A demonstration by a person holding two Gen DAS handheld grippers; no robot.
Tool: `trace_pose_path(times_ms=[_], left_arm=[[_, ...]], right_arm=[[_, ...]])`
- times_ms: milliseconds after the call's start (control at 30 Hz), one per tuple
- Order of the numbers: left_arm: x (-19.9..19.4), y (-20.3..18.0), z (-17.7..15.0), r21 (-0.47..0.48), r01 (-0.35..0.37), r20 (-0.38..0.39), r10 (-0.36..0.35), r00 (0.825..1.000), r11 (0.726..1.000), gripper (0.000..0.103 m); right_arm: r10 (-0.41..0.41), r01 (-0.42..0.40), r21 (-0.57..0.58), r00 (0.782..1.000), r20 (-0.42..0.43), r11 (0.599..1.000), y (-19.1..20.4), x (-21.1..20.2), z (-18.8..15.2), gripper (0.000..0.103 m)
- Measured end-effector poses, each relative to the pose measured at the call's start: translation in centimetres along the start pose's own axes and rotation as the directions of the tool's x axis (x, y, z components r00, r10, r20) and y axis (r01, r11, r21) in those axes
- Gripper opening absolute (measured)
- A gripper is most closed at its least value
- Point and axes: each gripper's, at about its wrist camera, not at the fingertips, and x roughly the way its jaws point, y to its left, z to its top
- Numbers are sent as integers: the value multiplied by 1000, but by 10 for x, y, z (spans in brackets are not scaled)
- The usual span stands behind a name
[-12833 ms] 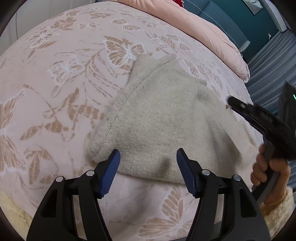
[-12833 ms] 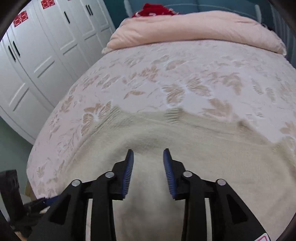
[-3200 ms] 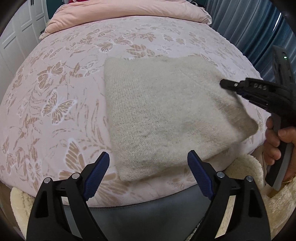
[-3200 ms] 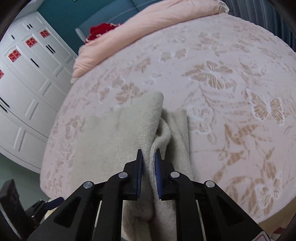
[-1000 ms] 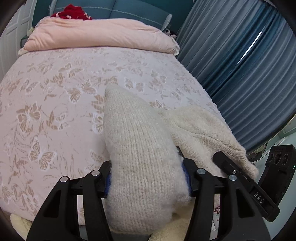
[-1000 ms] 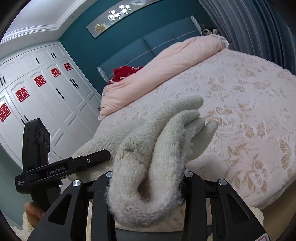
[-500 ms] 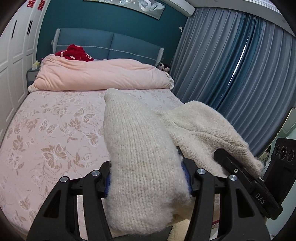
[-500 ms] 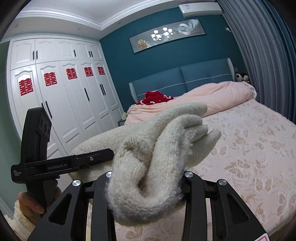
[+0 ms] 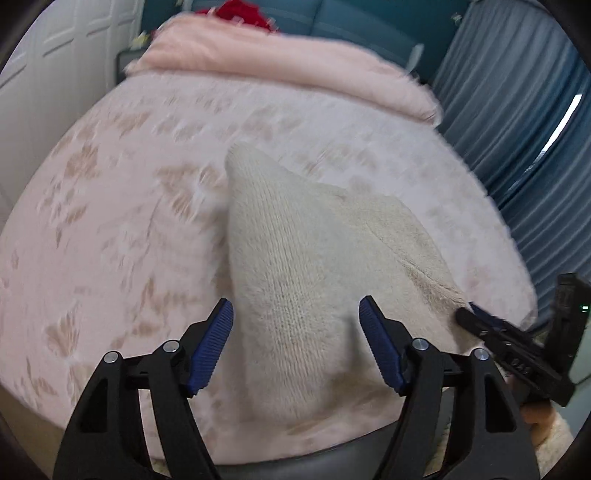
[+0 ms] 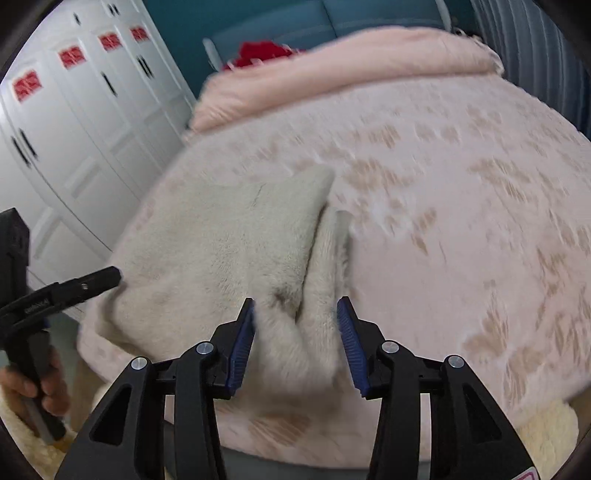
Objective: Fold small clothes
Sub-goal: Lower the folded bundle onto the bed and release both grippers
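Note:
A folded cream knit garment (image 9: 310, 258) lies on the pink butterfly-print bed (image 9: 110, 221) near its front edge. My left gripper (image 9: 297, 347) is open, its blue pads either side of the garment's near end. In the right wrist view the garment (image 10: 229, 243) shows its folded layers at its right edge. My right gripper (image 10: 297, 343) is open, its pads flanking that folded end, with fabric between them. The right gripper also shows at the lower right of the left wrist view (image 9: 509, 347). The left gripper appears at the left of the right wrist view (image 10: 70, 288).
A rolled pink duvet (image 9: 280, 62) with a red item (image 9: 236, 11) lies at the head of the bed. White wardrobe doors (image 10: 62, 122) stand to the left and blue curtains (image 9: 535, 110) to the right. A cream fluffy rug (image 10: 546, 432) lies below the bed's front edge.
Both grippers have lowered the garment onto the bed and opened, letting go of it. The views have tilted down from the room to the bed.

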Motion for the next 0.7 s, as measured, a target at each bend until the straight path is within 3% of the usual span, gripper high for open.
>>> trace_pose_path(times_ms=[33, 67, 133, 167, 200, 233, 333, 367, 467, 533, 567, 600, 633, 667, 700], left_arm=[[12, 15, -14, -39, -29, -48, 27, 998, 999, 68], [17, 29, -26, -91, -7, -70, 0, 998, 996, 68], [10, 52, -40, -226, 107, -24, -115, 993, 968, 71], [7, 61, -40, -279, 139, -4, -146, 989, 950, 78], [6, 68, -38, -326, 169, 19, -172, 985, 930, 82], [7, 72, -34, -351, 198, 38, -197, 980, 915, 85], [17, 76, -18, -382, 234, 49, -233, 971, 894, 86], [20, 71, -15, -381, 238, 46, -238, 970, 893, 93], [46, 60, -7, -384, 224, -11, -247, 969, 896, 94], [73, 61, -6, -413, 215, -76, -269, 960, 885, 94], [87, 64, -9, -443, 202, -108, -276, 955, 873, 94], [95, 66, -11, -470, 203, -115, -288, 951, 859, 94], [95, 68, -10, -486, 208, -95, -287, 953, 849, 91], [92, 67, -6, -486, 242, -68, -312, 948, 840, 68], [88, 64, 0, -476, 252, -72, -323, 944, 842, 66]], right_arm=[[17, -17, 19, 1000, -2, 1000, -7, 0, -9, 44], [25, -25, 33, 1000, 8, 999, -11, -4, -12, 44], [18, -18, 26, 1000, 16, 999, -13, -9, -4, 47], [23, -24, 31, 999, 22, 999, -13, -9, 4, 51], [32, -34, 50, 999, 32, 998, -13, -8, 13, 62], [50, -52, 72, 998, 31, 996, -13, -2, 21, 72], [103, -100, 111, 994, -27, 989, -10, 30, 45, 76], [97, -90, 120, 994, -50, 989, -9, 42, 48, 76], [99, -75, 164, 984, -145, 984, -9, 86, 49, 76], [150, -111, 210, 972, -182, 971, -10, 109, 44, 76], [170, -124, 236, 967, -188, 964, -10, 114, 43, 74], [198, -147, 256, 962, -187, 955, -10, 117, 45, 65], [214, -162, 257, 959, -187, 953, -6, 115, 50, 46], [204, -161, 234, 963, -174, 959, 0, 107, 59, 41], [209, -182, 187, 968, -136, 965, 10, 93, 68, 37]])
